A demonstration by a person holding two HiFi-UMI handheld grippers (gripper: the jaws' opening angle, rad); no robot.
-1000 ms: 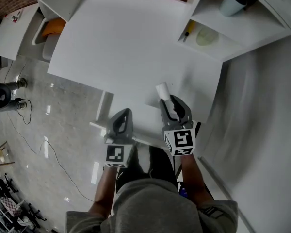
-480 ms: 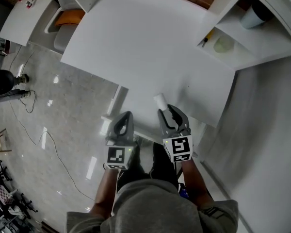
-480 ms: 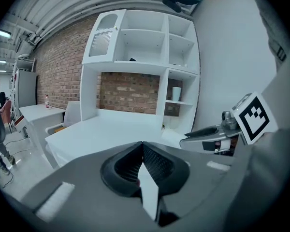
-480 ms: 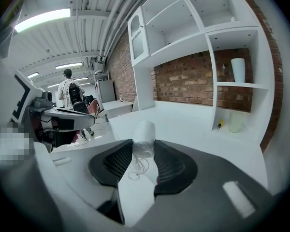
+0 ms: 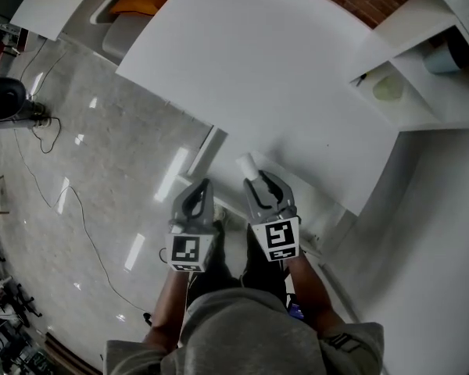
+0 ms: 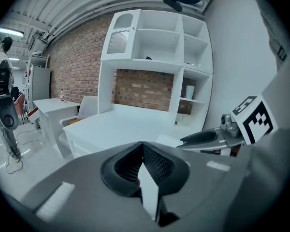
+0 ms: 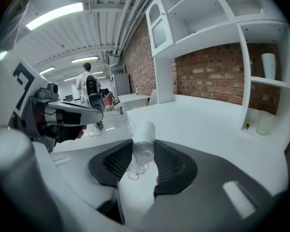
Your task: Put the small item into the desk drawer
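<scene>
A small white roll [image 5: 245, 165] wrapped in clear film, with loose thread hanging from it, is pinched between the pads of my right gripper [image 5: 258, 180]; it shows again in the right gripper view [image 7: 144, 135]. That gripper [image 7: 144, 151] hovers at the front edge of the white desk [image 5: 273, 69]. Just to its left, my left gripper [image 5: 202, 186] hangs over the floor, off the desk's front corner. Its jaws [image 6: 142, 148] are shut with nothing in them. No frame shows the desk drawer clearly.
A white shelf unit [image 5: 422, 92] stands at the desk's right end, with a cup [image 5: 442, 57] and a pale round item [image 5: 387, 90] in it. A chair with an orange cushion [image 5: 137, 2] is at the far left. Cables [image 5: 55, 186] lie on the glossy floor. A person [image 7: 87, 83] stands far off.
Both grippers have drawn back from over the desktop to its front edge and slightly left. The right one still holds the roll. The left one stays shut.
</scene>
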